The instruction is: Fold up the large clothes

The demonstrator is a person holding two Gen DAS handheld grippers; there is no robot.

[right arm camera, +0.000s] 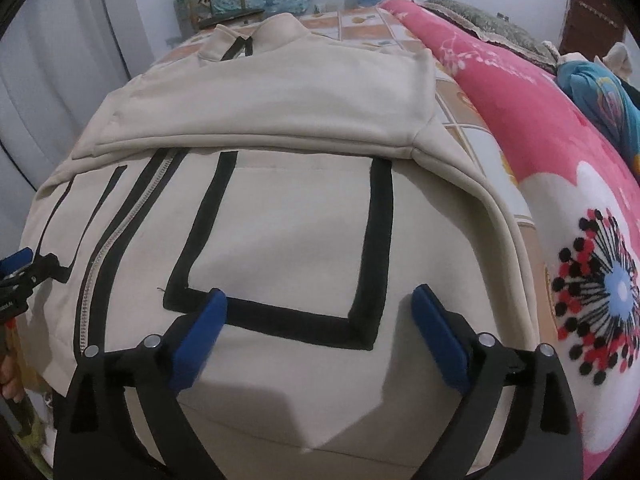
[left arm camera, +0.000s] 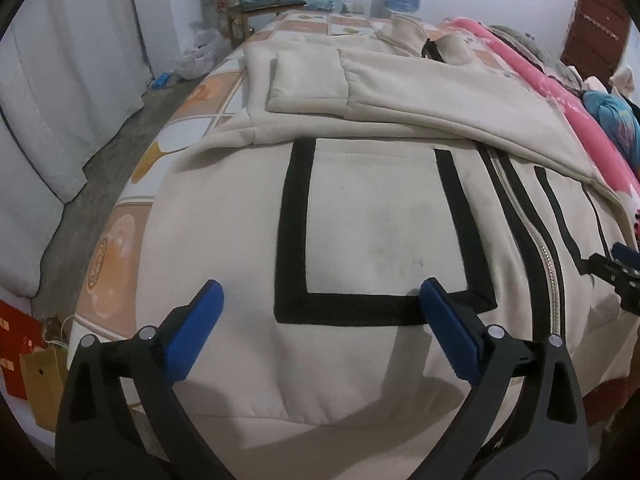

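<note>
The cream fleece zip-up jacket with black-outlined pockets [left arm camera: 360, 220] lies flat on the bed, sleeves folded across its chest. The left gripper [left arm camera: 320, 304] and right gripper [right arm camera: 320, 308] hover just above its pockets, blue pads spread and empty, likely ready to take the hem.

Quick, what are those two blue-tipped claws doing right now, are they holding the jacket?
Left gripper: jaws wide open, holding nothing, above the cream jacket.
Right gripper: jaws wide open, holding nothing, above the same jacket.
</note>
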